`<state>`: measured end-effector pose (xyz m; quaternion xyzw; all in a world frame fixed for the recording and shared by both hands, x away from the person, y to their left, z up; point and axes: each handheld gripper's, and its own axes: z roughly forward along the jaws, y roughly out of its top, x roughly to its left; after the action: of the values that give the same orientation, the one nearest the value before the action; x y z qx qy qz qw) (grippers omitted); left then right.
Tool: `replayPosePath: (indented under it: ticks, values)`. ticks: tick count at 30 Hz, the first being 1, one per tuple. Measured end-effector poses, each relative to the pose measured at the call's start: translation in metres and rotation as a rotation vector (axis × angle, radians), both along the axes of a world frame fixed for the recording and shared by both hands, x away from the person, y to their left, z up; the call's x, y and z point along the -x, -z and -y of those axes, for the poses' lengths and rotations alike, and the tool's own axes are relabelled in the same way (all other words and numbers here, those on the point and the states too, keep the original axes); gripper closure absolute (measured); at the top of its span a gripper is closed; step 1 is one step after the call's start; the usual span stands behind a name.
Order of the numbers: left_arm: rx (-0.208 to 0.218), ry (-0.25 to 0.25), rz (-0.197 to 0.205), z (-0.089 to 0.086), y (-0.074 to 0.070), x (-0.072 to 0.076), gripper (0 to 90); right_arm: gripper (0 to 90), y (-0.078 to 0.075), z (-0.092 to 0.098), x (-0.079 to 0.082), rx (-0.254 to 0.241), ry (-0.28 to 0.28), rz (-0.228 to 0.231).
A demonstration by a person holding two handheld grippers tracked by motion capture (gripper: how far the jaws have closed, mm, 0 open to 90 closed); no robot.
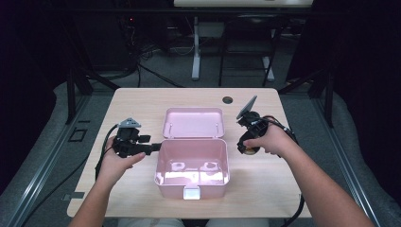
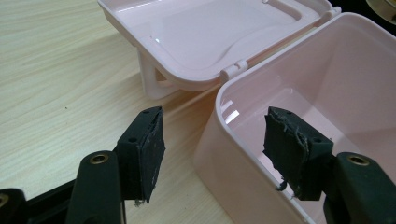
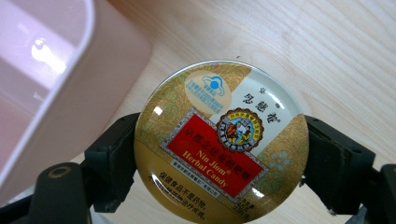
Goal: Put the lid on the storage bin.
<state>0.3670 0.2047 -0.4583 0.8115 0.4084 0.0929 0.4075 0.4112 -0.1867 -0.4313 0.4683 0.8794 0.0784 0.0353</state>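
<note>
From the high view, a pale wood-grain tabletop (image 1: 142, 101) with rounded corners stands in a dim room; a round cable hole (image 1: 227, 100) sits near its far edge. Beyond it the grey floor (image 1: 161, 71) carries loose black cables and the white leg of another desk (image 1: 196, 56), with dark curtains to either side. A pink box (image 1: 191, 182) rests in the middle of the tabletop, its lid (image 1: 193, 123) thrown back flat behind it, its inside bare. The left gripper (image 1: 153, 148) is at the box's left wall, held in the person's left hand (image 1: 118, 163). The right gripper (image 1: 247, 147) is just to the right of the box, in the right hand (image 1: 267, 141), with a bit of gold candy tin (image 1: 250, 150) at its tip.

In the left gripper view, the two black fingers (image 2: 142, 151) stand wide apart with the box's near wall (image 2: 224, 154) between them, one outside over the tabletop (image 2: 60, 74), the other inside the box; neither pad touches the plastic. The lid (image 2: 205, 37) lies open beyond, propped on its clasp.

In the right gripper view, the fingers (image 3: 112, 158) are closed against the two sides of the round candy tin (image 3: 219, 144), gripping it by its rim. The tin's lid, gold with a red label reading "Nin Jiom Herbal Candy", faces the camera. It is held over the tabletop (image 3: 327, 56), just beside the box's outer wall (image 3: 84, 93).
</note>
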Motion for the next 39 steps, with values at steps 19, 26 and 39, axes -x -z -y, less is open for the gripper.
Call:
replayPosePath:
  ticks: [19,26,39]
  values:
    - [0.005,-0.005,-0.003,-0.001,0.0,0.0,37.8,19.8,-0.03,-0.032,0.016,0.002,-0.253,-0.004]
    - [0.008,-0.008,-0.006,-0.001,0.001,0.0,37.8,19.7,-0.033,-0.048,0.021,0.009,-0.377,-0.006]
    - [0.004,-0.005,-0.008,-0.002,0.001,0.0,37.8,19.7,-0.03,-0.08,0.028,0.01,-0.532,-0.011]
